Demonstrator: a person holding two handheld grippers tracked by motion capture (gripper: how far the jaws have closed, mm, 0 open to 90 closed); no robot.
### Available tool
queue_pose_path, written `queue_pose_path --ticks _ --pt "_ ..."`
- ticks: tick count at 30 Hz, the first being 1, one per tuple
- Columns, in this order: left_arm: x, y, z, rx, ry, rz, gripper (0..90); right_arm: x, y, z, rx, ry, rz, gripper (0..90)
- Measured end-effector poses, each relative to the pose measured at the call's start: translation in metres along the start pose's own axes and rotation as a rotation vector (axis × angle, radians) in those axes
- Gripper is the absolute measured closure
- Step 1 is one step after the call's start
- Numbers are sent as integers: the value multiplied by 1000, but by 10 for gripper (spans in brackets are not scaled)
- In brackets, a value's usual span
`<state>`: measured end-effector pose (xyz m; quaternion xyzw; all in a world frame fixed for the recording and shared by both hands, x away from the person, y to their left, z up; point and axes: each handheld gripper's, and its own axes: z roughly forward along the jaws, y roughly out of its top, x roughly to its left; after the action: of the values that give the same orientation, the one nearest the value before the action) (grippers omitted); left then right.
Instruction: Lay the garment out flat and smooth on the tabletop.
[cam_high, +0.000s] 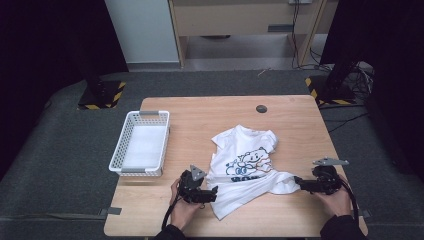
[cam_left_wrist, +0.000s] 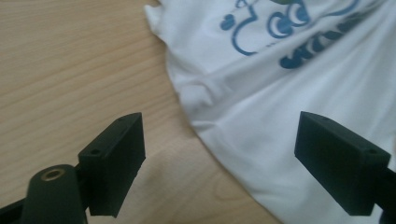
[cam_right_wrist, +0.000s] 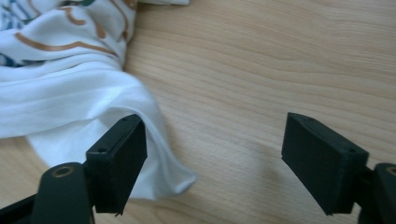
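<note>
A T-shirt (cam_high: 245, 167) lies spread on a table (cam_high: 295, 125), near its front and middle. A basket (cam_high: 140, 143) sits on the table to the shirt's left, apart from it. The left gripper (cam_high: 212, 192) rests at the shirt's front left edge, and the right gripper (cam_high: 299, 183) at its front right corner, both near the table's front.
</note>
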<state>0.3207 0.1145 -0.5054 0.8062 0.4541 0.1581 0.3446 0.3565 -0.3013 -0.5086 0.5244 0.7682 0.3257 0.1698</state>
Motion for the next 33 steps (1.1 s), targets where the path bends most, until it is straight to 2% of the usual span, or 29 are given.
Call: queue_pose_path --ticks 2,7,12,18,27,29,33 --pt "-6 -2 -2 9 -26 7 173 2 0 0 3 26 -4 242" --pt "-20 -4 4 47 -59 25 216 7 -1 3 26 76 -24 279" --pt "-29 -5 10 79 -76 44 262 10 -2 8 51 89 -37 314" --pt "-33 -7 13 90 -71 48 320 11 -3 12 74 98 -53 412" --pt "-41 -6 15 99 -22 139 471 14 -3 12 90 108 -54 696" --pt "-42 -5 16 95 -24 145 530 15 -2 12 102 118 -56 755" --pt "-44 -3 17 93 -29 153 670 17 0 12 115 121 -56 800"
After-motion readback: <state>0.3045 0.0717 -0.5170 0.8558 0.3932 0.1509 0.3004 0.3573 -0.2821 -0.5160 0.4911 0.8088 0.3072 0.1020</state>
